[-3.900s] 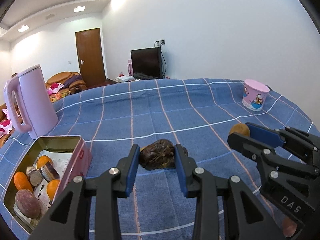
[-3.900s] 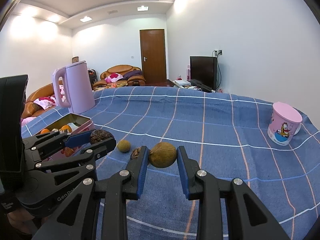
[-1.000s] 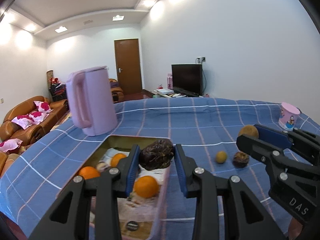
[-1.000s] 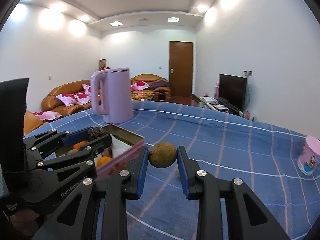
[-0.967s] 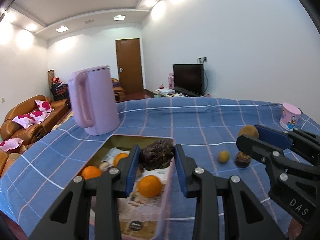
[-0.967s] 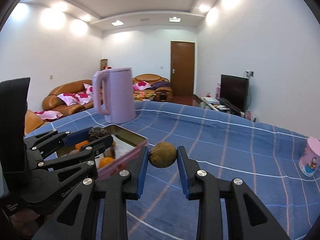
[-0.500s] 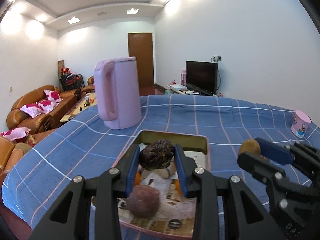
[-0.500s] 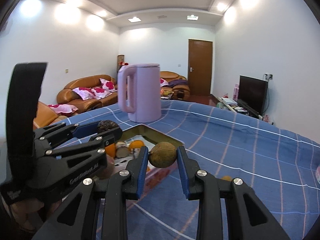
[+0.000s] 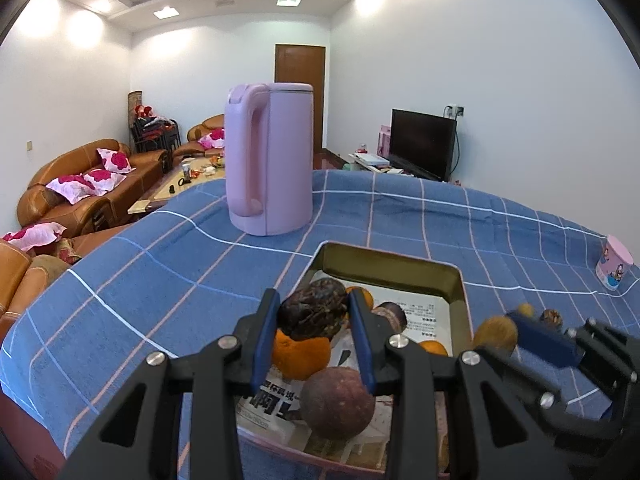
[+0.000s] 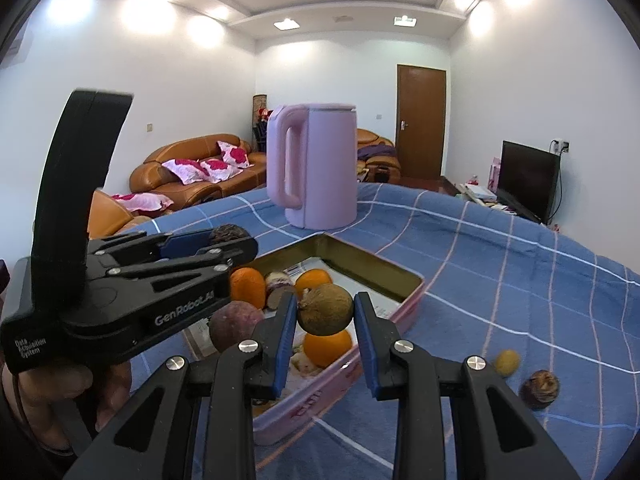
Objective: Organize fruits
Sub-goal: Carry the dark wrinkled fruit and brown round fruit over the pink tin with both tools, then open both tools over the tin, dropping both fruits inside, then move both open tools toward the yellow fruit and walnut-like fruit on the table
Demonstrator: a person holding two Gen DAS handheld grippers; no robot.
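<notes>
Fruits are sitting in the open pink tin (image 9: 456, 276) on the blue checked cloth (image 9: 168, 280), and you are holding two more of them above it. Your left gripper (image 9: 313, 316) is clamping a dark wrinkled fruit (image 9: 314, 313) between its blue pads, hanging over the near end of the tin, right above an orange (image 9: 300, 354) and a round brownish-purple fruit (image 9: 337, 402). Your right gripper (image 10: 325, 314) is squeezing a round brown fruit (image 10: 326, 309), with the pads pressing on both its sides; it is hovering over the tin's right-hand side, directly above another orange (image 10: 327, 347).

Inside the tin, printed paper (image 9: 424, 316) is lining the bottom, and more oranges and a small dark-and-pale fruit (image 10: 280, 282) are lying toward the far end. In the right wrist view your left hand (image 10: 60, 396) is showing under the black gripper body at the left edge.

Two pieces are lying loose on the cloth, well apart from the tin on its right: a small yellow fruit (image 10: 507, 362) and a dark shrivelled one (image 10: 540, 389), close beside each other. A tall pink kettle (image 9: 269, 158) is standing upright just beyond the tin's far rim, handle turned toward the left. A pink cartoon cup (image 9: 614, 262) is standing near the cloth's right edge.
</notes>
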